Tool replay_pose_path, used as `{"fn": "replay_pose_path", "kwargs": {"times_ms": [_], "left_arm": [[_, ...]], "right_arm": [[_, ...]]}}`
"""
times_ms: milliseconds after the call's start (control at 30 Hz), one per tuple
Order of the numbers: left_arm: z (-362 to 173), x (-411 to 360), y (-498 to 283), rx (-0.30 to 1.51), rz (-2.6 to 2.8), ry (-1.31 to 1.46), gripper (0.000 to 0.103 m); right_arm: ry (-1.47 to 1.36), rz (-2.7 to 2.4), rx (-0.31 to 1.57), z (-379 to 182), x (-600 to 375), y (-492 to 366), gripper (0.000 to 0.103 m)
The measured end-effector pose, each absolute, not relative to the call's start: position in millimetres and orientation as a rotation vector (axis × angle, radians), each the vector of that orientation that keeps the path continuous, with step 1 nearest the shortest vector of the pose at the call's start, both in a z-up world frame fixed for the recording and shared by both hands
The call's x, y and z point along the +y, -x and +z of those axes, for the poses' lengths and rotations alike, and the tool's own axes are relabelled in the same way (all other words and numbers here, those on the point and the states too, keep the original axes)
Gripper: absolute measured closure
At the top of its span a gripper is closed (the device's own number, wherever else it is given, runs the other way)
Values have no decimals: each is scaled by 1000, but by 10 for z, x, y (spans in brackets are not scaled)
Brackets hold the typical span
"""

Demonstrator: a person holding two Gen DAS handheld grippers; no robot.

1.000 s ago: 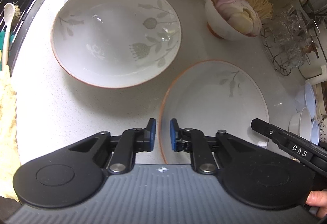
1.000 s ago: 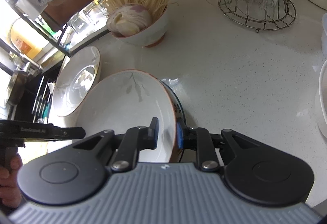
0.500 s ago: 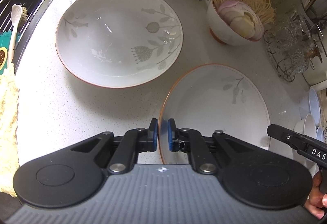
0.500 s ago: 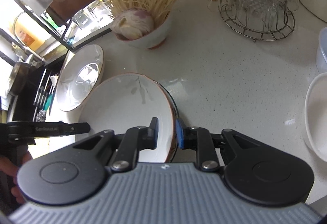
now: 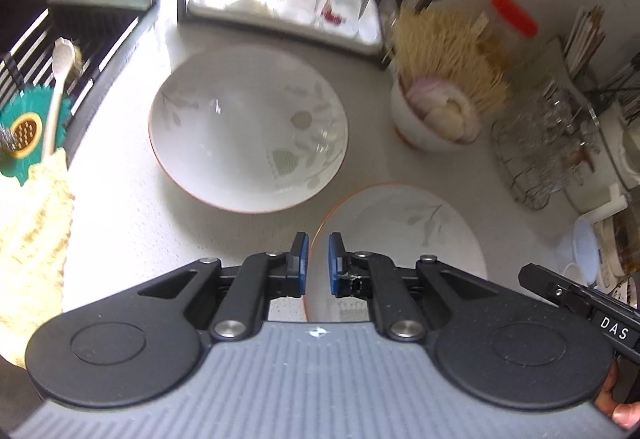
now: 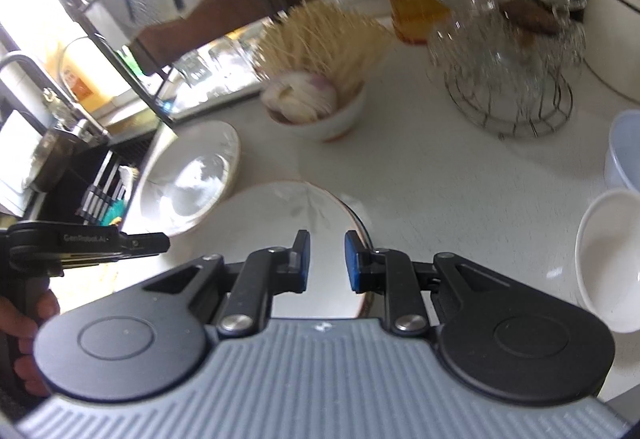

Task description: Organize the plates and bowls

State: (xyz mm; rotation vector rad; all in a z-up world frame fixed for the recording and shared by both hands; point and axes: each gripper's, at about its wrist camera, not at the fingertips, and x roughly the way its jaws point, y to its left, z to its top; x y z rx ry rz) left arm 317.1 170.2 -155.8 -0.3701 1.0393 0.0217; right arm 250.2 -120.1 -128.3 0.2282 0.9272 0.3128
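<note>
Left wrist view: the left gripper point(image 5: 314, 263) is clamped on the near rim of a floral plate point(image 5: 404, 235), beside a large bowl point(image 5: 248, 127) on the white counter point(image 5: 120, 223).

Right wrist view: the right gripper point(image 6: 327, 262) pinches the plate's point(image 6: 280, 215) opposite rim — 2 grips, 1 plate.

White letters "DAS" stand on the black body of the right gripper point(image 5: 315, 267) seen from the left wrist. Faint "GenRobot.AI" stands on the left gripper point(image 6: 326, 263) body.
</note>
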Motion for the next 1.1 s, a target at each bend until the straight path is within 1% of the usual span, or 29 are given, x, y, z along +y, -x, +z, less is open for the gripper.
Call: {"fn": "replay_pose_path", "kwargs": {"times_ms": [233,767,933,967,1100], "left_arm": [[-1237,1626,-3031,963,13,294,91],[-590,1510,-2651,874,-61,294,90],[-536,1491,-2533,867,-57,295,90],[-551,1490,-2518,864,-54,290,88],[-642,1526,-2511,885,-31,292,85]], "right_arm": [[-232,338,879,-1071,-1133,-2408,80],[-198,400,816,-743,-1070,-2103,80],[-179,429,823,-687,-1056,-2048,80],[-173,434,822,-682,-1047,-2040,80],[-176,447,834,-699,-1017,-2034,80]]}}
